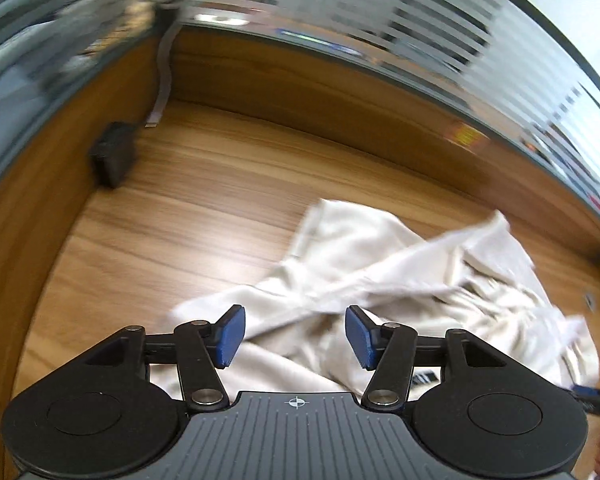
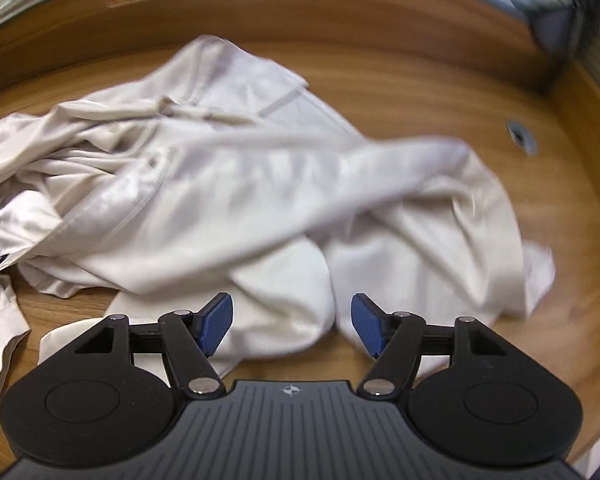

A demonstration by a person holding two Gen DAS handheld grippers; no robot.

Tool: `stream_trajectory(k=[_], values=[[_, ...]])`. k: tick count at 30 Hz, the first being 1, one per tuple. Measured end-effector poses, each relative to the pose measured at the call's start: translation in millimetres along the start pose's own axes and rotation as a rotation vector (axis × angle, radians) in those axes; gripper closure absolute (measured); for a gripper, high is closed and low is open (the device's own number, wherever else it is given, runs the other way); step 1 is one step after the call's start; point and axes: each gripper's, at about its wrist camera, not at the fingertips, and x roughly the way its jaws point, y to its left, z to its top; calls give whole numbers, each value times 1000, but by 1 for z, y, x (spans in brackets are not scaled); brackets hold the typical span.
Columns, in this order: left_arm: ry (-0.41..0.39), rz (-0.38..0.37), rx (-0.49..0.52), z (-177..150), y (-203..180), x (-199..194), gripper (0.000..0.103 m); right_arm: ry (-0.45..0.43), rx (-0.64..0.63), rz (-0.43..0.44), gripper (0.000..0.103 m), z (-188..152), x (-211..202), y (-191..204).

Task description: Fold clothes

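The left claw (image 1: 296,336) is seen with its blue pads set apart and nothing pressed between them; cloth lies below the gap, but no grip on it is shown. The right claw (image 2: 292,326) is likewise spread wide and empty, its pads hanging over the near folds of the garment (image 2: 236,184).

The garment, a pale cream piece with a drawstring and a seamed edge, is found heaped on the wooden worktop (image 1: 180,208). In the left view it (image 1: 380,280) is spread from the near edge toward the right side of the worktop, with one long strip blurred across the pile. In the right view that strip is laid across the middle of the heap, and a further flap is seen trailing toward the near left corner. What kind of garment it is cannot be told for certain.

No fold is judged to have been made: the cloth is bunched, creased and overlapped without order, and no edge is squared. The flattening, the laying-out of the sleeves or legs, and every fold are judged to be left.

A dark box (image 1: 114,152) is set at the far left corner, well apart from the cloth.
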Motion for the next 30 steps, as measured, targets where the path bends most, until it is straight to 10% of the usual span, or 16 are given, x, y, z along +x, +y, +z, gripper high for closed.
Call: stream_trajectory(k=[5,7,9,30], values=[[47,-85,84,-7,-33,11,40,54,114,41,41,-11,20,-7],[68,-126,126,-12,-47,16,38,61,141,61,84,-11,26,-8],[88,-164,176,-18,-63,22,36,58,157,76,101,-10,26,-12],[298,-273,616,-84,-196,87,32,6,110,-184,101,-51,-73,-176]])
